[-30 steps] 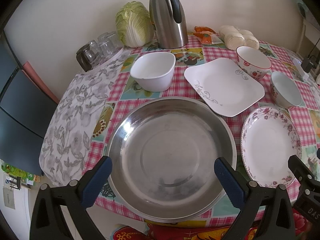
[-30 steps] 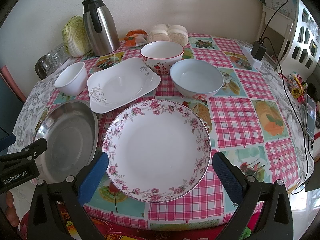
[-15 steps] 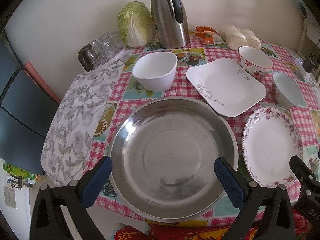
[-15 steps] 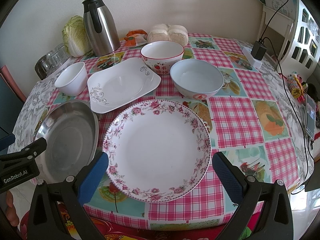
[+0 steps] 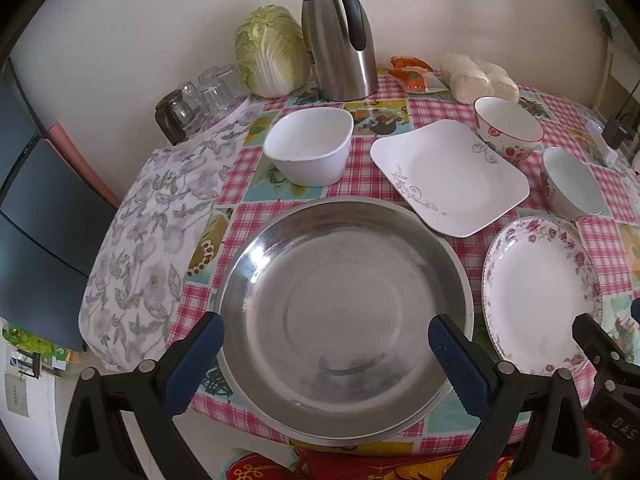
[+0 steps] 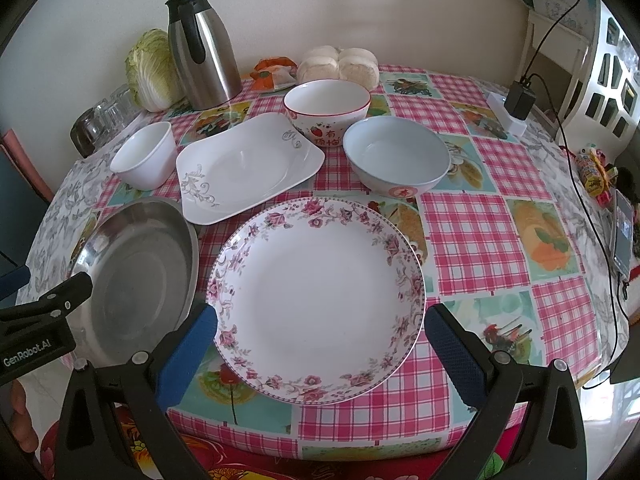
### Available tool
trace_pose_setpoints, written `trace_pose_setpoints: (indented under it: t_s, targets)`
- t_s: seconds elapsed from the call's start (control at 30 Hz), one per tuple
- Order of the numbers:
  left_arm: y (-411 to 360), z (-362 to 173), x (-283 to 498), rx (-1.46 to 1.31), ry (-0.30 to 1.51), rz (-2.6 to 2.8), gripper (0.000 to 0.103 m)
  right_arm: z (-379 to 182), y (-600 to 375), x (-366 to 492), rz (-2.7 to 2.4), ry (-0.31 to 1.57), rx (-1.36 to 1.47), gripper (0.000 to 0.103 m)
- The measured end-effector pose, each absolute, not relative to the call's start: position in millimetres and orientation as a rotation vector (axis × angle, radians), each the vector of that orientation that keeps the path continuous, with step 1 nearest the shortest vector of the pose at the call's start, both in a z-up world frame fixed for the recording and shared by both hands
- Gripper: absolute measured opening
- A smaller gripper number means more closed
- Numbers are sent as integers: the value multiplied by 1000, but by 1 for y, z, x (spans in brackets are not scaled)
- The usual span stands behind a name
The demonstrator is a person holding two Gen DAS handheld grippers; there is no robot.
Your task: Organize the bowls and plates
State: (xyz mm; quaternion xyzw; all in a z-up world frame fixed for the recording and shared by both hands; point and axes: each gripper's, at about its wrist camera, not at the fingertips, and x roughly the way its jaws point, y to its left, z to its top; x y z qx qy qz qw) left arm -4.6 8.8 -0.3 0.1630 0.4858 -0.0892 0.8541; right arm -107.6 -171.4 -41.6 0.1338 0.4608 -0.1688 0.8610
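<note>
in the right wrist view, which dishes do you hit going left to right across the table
steel pan → small white bowl → square white plate → floral plate → pale blue bowl. The strawberry bowl sits behind, overlapping the floral plate's span, so it is left out.

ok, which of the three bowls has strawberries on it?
The red-rimmed bowl at the back, by the square plate's far corner. The pale blue bowl has only a red emblem; the white squarish bowl is plain.
</note>
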Motion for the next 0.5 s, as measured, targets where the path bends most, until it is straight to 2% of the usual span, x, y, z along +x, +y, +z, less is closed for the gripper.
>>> trace_pose_setpoints:
  t_s: [0.5]
  targets:
    - [11,-2,-3,316,1030,-206,103,-44,-166,-96,-326,985,279,103]
